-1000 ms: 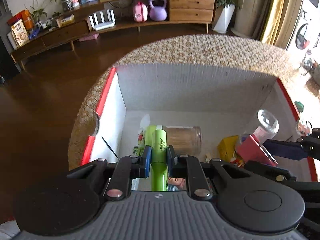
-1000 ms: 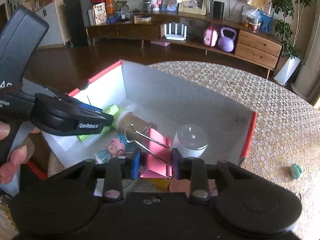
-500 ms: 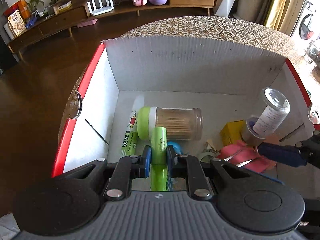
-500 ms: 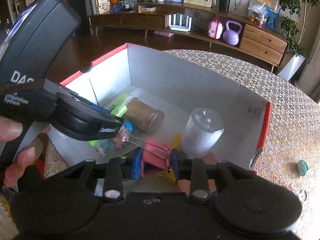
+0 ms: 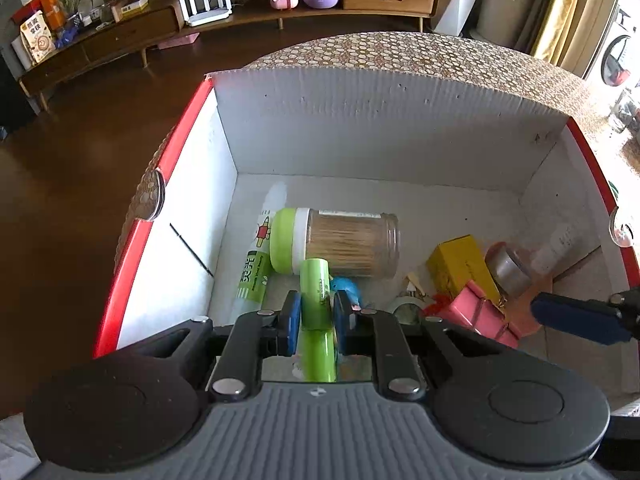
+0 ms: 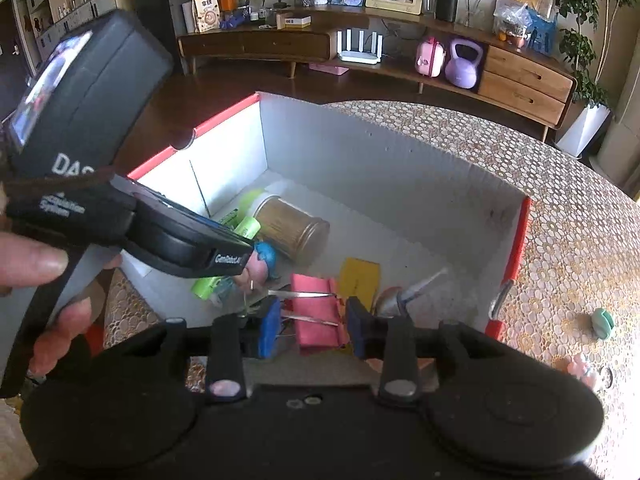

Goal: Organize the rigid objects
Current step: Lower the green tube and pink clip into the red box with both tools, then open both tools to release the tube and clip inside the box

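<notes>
While the left wrist camera looks straight down into the white box (image 5: pixel 384 128) with red rims, only the right wrist camera shows the hand (image 6: pixel 44 280) that holds the left gripper, along with a small teal thing (image 6: pixel 603 323) lying on the patterned table (image 6: pixel 568 216) outside the box. From the left view, the left gripper (image 5: pixel 317 314) has its blue pads clamped on a green tube (image 5: pixel 316 300), whose far end almost touches a jar of toothpicks (image 5: pixel 340 244) lying on its side on the box floor. A yellow box (image 5: pixel 460 264) and a tipped clear bottle (image 5: pixel 556 248) lie to the right of the jar; the bottle is blurred there.

Both grippers point steeply down into the box. The right gripper (image 6: pixel 312 330) sits low over the near right part, and its jaws have just been opening: the pink binder clip (image 6: pixel 318 318) lies between the pads, which now seem to stand clear of it, though the gap on the right side is hard to judge.

Compared with a second ago, the clip was pinched and held up with its wire handles raised; now it rests low on the box floor beside the yellow box. The clear bottle stood upright then and now lies tipped over. The green tube has come lower, nearer the jar, and is gripped as before.
</notes>
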A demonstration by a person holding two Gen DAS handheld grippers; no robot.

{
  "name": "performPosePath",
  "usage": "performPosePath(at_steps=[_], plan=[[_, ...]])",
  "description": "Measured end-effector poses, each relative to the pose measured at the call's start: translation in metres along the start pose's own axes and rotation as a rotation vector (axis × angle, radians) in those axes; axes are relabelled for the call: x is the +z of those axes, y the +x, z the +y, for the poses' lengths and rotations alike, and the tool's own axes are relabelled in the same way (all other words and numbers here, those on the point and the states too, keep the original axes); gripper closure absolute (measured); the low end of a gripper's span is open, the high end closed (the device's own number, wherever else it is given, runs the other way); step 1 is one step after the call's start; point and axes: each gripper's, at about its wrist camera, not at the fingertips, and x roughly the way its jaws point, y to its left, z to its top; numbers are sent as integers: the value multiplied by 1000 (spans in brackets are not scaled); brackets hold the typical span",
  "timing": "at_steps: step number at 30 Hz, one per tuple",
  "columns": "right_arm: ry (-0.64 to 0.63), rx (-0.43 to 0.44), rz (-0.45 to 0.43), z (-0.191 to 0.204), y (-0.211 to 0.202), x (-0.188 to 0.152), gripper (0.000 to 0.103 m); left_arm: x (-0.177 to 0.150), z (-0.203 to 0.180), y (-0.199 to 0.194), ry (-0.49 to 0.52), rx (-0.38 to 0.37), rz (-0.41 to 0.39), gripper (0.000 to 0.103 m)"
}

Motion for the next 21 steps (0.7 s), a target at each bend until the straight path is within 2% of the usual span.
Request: performPosePath(at_steps=[16,20,21], plan=[[24,49,-65,-14,-49,-8,65,-7,-14,-52,-5,-6,-111,86],[26,58,-100,-17,-65,-10,43,-9,-22,-67,-8,-29,-139,85],[28,62,-109,-19,-69,-11,40,-10,-24,-71,-14,-43,-143,81]])
